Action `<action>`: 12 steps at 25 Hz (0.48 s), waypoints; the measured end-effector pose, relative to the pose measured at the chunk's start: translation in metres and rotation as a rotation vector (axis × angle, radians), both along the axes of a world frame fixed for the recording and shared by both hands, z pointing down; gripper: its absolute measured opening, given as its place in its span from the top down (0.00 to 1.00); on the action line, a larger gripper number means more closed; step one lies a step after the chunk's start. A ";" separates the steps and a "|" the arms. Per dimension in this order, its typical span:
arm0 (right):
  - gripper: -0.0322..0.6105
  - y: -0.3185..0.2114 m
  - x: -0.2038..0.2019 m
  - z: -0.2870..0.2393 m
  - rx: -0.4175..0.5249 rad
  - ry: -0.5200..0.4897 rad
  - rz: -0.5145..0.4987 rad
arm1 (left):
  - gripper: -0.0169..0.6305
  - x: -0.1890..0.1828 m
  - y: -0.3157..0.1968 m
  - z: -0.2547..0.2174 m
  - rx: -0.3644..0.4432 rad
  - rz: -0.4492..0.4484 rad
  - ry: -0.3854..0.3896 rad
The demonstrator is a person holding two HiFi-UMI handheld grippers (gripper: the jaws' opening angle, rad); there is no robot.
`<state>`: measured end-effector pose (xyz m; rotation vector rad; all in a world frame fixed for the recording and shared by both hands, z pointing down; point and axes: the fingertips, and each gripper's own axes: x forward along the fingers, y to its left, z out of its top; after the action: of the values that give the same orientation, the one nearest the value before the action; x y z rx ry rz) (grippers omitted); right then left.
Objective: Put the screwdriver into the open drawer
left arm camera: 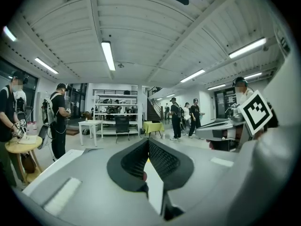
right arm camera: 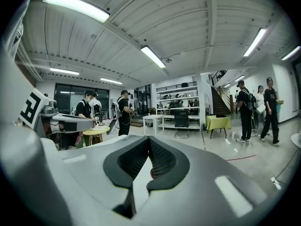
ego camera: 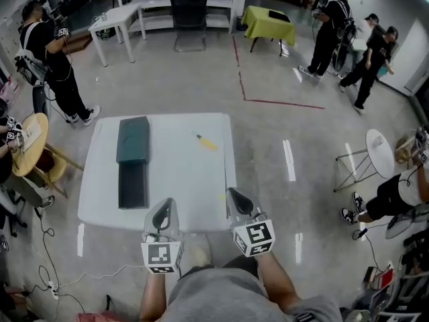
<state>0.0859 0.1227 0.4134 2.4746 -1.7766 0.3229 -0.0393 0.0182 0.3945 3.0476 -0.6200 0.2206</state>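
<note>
On table point(ego camera: 191, 180), far half, right of middle: screwdriver point(ego camera: 206, 141) is lying flat and alone, well apart from both grippers.
Drawer point(ego camera: 132, 185): is sitting pulled out of the dark cabinet point(ego camera: 133, 138) on the table's left side, open side facing up, well apart from the screwdriver.
Left gripper point(ego camera: 165, 204): is hovering at the table's near edge, jaws pressed together, gripping nothing.
Right gripper point(ego camera: 233, 194): is hovering just beside the left one, jaws also pressed together, nothing between them.
Task stage: looking like nothing is started; the screwdriver is untouched.
Handling guess: small yellow tool, probably light and stiff; the handle is likely smooth plastic, so it may be rolling or skidding if nudged from one side.
Hold point: I'm judging the handle's middle best, jaws across its width; the shaft is too small to make out.
Risk: jaws need opening before reaching; a loose pinch on a round handle could be letting it twist out.
</note>
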 end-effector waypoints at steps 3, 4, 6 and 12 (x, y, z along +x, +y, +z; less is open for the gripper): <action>0.95 -0.005 0.002 0.005 -0.008 0.005 0.030 | 0.96 0.005 -0.010 0.006 -0.003 0.023 -0.004; 0.95 -0.006 0.004 0.007 -0.012 0.004 0.038 | 0.96 0.007 -0.013 0.008 -0.007 0.029 -0.006; 0.95 -0.010 0.008 0.010 -0.020 0.003 0.048 | 0.96 0.012 -0.018 0.010 -0.010 0.040 -0.006; 0.95 -0.018 0.029 0.017 -0.054 0.007 0.062 | 0.96 0.032 -0.030 0.011 -0.021 0.044 0.004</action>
<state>0.1153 0.1043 0.4309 2.4944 -1.6684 0.3605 -0.0078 -0.0115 0.4050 3.0434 -0.5473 0.2201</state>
